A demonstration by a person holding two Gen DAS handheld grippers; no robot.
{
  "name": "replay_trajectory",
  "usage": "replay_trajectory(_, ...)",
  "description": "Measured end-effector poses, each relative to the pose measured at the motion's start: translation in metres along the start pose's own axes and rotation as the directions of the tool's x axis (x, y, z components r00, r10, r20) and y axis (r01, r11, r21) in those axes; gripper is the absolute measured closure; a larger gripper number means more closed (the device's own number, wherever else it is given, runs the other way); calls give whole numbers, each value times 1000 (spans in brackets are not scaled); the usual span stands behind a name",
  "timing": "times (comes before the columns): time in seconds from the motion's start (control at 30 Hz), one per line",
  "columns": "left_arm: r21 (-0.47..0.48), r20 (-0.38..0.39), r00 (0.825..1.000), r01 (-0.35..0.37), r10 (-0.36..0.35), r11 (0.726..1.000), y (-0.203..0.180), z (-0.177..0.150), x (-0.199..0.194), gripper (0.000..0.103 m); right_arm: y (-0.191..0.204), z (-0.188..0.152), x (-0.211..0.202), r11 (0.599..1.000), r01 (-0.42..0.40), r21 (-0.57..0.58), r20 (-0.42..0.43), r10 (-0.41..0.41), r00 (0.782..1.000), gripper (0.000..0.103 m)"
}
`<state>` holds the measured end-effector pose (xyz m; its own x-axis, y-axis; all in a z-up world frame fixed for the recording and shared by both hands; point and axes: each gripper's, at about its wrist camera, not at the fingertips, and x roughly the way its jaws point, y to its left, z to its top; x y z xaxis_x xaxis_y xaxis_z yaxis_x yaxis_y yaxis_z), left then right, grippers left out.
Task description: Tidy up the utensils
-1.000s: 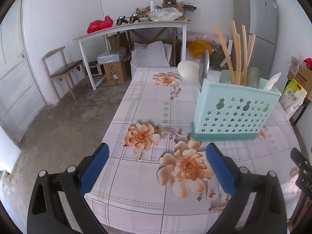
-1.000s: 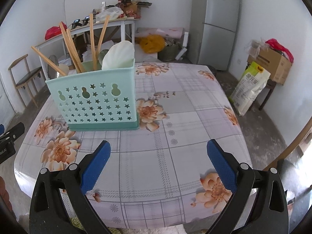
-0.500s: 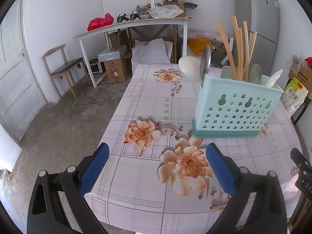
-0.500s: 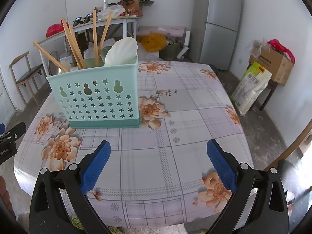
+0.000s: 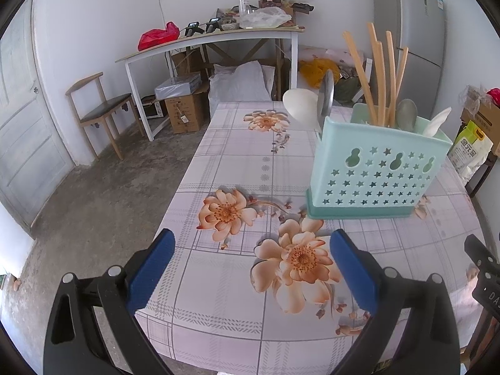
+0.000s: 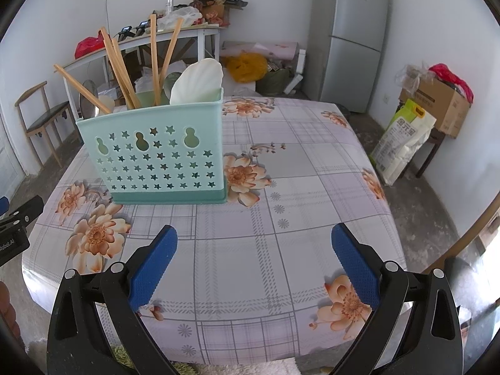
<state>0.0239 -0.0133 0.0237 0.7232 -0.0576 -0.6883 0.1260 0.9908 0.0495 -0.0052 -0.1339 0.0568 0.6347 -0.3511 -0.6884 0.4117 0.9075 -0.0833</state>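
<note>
Both the left gripper [image 5: 250,262] and the right gripper [image 6: 254,257] hover with fingers spread wide and holding nothing above the flowered table [image 6: 312,187], where the mint basket [image 6: 156,159] stands upright, holding chopsticks [image 6: 120,65] and spoons [image 6: 197,81].

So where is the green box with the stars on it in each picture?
Left wrist view: the green star box stands at the right, beyond the left hand-held gripper, on the flowered table.
Right wrist view: the box stands at the left, beyond the right hand-held gripper.
Shared landmark: the grey fridge, behind the table in both.
</note>
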Motion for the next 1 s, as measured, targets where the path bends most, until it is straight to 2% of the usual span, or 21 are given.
replay_trajectory(1.0, 3, -2, 1000, 2, -2, 1000, -2, -1, 1, 6, 1, -1, 1, 1000, -7, 1, -4, 7, 1000, 8)
